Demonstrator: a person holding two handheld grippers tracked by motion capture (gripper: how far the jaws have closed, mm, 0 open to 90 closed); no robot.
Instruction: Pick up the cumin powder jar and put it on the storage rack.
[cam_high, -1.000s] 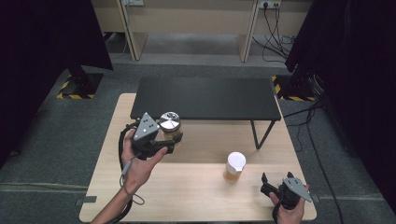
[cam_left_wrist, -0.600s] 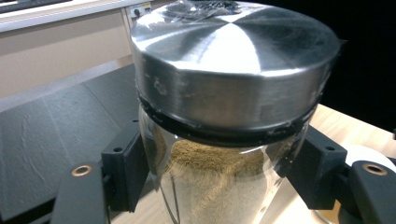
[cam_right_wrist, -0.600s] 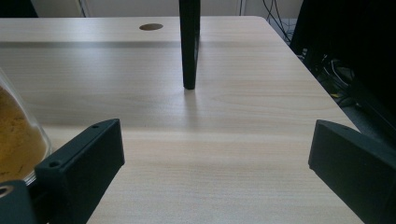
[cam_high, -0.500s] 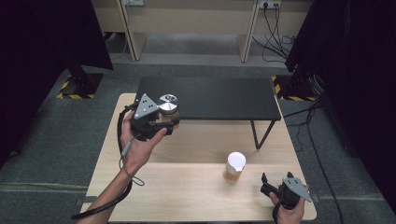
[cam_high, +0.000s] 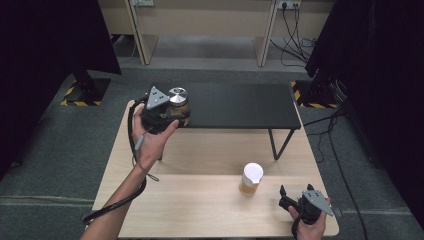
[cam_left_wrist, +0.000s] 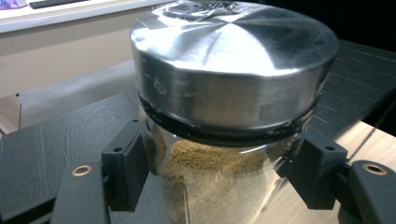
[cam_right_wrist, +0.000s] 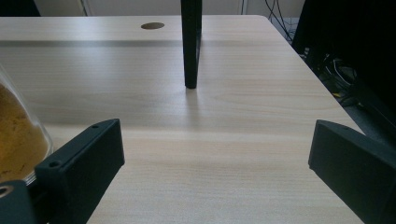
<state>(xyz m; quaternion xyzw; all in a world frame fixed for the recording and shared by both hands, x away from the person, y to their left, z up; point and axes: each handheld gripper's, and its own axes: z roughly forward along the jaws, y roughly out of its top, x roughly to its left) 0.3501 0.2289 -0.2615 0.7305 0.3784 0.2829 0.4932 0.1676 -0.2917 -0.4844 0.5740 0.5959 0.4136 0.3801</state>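
A glass jar (cam_high: 178, 97) with a brushed metal lid holds brown powder (cam_left_wrist: 210, 163). My left gripper (cam_high: 176, 113) is shut on the jar's glass body (cam_left_wrist: 219, 175) just under the lid, a jaw on each side. It holds the jar over the left end of a black shelf (cam_high: 240, 105); I cannot tell whether the jar rests on it. A second jar (cam_high: 251, 179) with a white lid and yellow-brown contents stands on the wooden table (cam_high: 200, 210). My right gripper (cam_high: 286, 199) is open to the right of that jar (cam_right_wrist: 18, 135), low over the table, jaws (cam_right_wrist: 215, 154) apart with nothing between them.
The black shelf (cam_left_wrist: 42, 154) stands on thin legs (cam_right_wrist: 191, 42) over the far half of the table (cam_right_wrist: 224, 112). Cables and dark stands lie on the grey floor (cam_high: 350, 165) to the right. Pale cabinets (cam_high: 200, 20) line the back.
My left gripper has carried the metal-lidded jar away from the person, from over the table to the shelf's left end. The right gripper and the white-lidded jar have stayed put.
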